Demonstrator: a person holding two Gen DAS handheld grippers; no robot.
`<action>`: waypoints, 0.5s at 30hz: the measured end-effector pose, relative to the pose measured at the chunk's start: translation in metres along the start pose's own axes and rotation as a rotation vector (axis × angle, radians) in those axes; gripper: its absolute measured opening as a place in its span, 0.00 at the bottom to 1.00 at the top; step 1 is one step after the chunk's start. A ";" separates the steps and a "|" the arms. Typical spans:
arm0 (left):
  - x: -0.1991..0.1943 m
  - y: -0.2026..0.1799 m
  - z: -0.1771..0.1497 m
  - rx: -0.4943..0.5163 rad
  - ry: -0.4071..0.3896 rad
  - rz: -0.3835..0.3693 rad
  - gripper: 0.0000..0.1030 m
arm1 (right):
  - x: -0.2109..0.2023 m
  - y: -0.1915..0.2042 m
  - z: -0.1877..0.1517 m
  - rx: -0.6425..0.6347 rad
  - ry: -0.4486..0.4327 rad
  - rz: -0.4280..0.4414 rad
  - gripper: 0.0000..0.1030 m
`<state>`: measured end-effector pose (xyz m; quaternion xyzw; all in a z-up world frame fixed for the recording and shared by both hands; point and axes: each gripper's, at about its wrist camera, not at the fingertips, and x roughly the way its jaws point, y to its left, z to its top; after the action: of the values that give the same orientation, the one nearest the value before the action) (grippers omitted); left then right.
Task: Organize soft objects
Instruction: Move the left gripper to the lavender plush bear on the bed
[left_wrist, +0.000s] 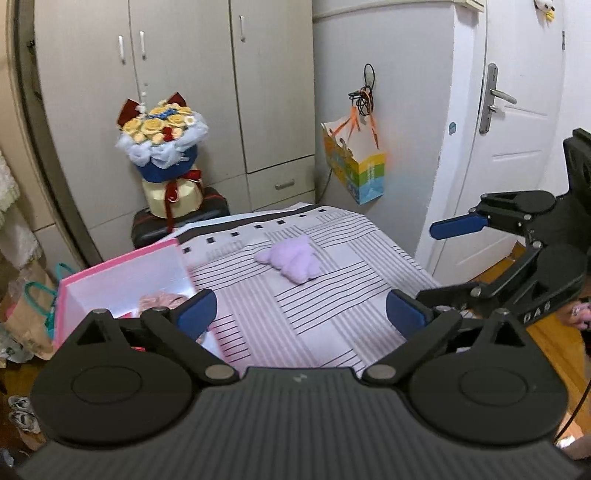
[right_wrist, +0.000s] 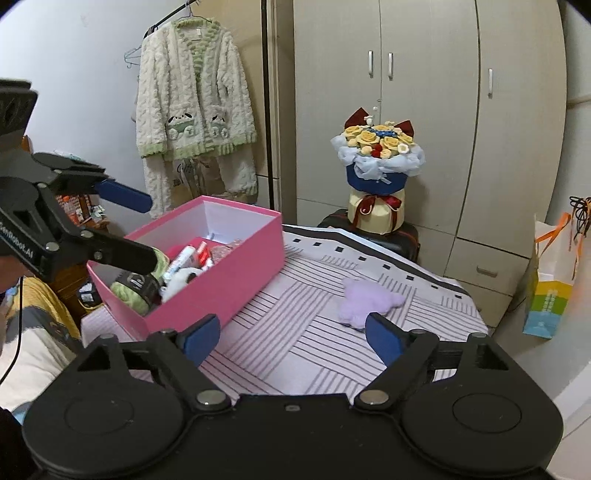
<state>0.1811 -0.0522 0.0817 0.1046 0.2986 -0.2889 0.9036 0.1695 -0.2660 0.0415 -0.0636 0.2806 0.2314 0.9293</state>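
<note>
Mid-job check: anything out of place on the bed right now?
One soft item is still out: the lilac plush toy lies alone on the striped bedspread, apart from the pink box that already holds other soft things. Both the left gripper and right gripper are open and empty.

We cannot make out every item in the pink box (right_wrist: 236, 273): the left gripper (right_wrist: 147, 230) covers part of its contents from the right wrist view, and in the left wrist view that gripper's own finger (left_wrist: 195, 312) hides most of the inside. The suitcase (right_wrist: 406, 236) sits mostly behind the bed's striped sheet (right_wrist: 295, 332) and the bouquet (right_wrist: 376, 177). The paper bag (right_wrist: 550, 288) has print too small to read. The right gripper (left_wrist: 424, 269) is cut off at the frame's right edge.
</note>
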 end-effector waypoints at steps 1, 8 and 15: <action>0.007 -0.003 0.002 -0.011 0.000 -0.003 0.97 | 0.004 -0.003 -0.001 -0.004 -0.002 0.000 0.87; 0.054 0.003 0.013 -0.234 -0.039 -0.119 0.96 | 0.037 -0.024 -0.007 -0.025 -0.048 0.001 0.88; 0.104 -0.002 0.011 -0.293 -0.091 0.059 0.93 | 0.081 -0.048 -0.015 -0.009 -0.092 0.008 0.88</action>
<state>0.2532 -0.1054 0.0280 -0.0329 0.2931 -0.2198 0.9299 0.2439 -0.2803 -0.0165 -0.0561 0.2367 0.2392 0.9400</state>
